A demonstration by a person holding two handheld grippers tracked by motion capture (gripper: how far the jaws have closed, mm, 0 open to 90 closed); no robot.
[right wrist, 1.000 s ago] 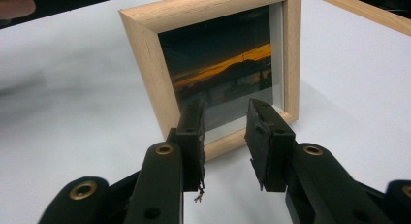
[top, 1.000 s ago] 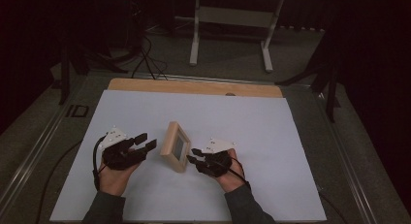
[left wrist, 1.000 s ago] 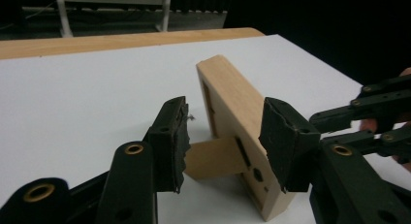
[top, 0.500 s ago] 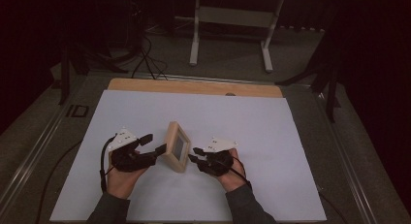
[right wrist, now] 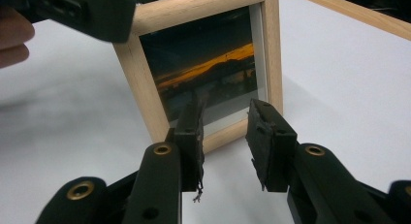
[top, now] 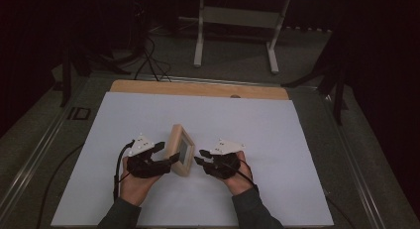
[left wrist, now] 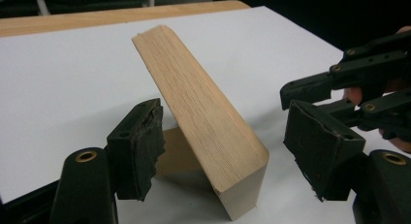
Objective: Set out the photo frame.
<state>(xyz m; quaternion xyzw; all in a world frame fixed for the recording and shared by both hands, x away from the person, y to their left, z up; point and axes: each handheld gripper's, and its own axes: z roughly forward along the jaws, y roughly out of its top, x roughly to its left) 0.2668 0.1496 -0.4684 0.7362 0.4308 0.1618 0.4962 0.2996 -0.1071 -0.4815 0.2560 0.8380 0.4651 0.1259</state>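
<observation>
A small wooden picture frame (top: 180,149) stands tilted near the front middle of the white surface (top: 277,140), between the two hands. Its glazed front, showing a dark photograph with an orange band, faces the right gripper (top: 200,158); its plain wooden edge faces the left gripper (top: 167,153). In the left gripper view the frame (left wrist: 203,122) leans back on a support at its rear, with its lower corner on the surface, and it lies between the two jaws of the left gripper (left wrist: 228,151). These jaws have just been opening and now stand wide; neither pad presses on the wood, and a clear gap shows on each side. In the right gripper view the right gripper (right wrist: 224,136) points at the lower edge of the frame (right wrist: 145,95), just in front of it. Its jaws stand partly open with nothing between them, and they are apart from the frame. The left gripper shows at the upper left of that view, just beside the top corner of the frame. A strip of bare wood (top: 198,87) borders the far edge of the surface.
</observation>
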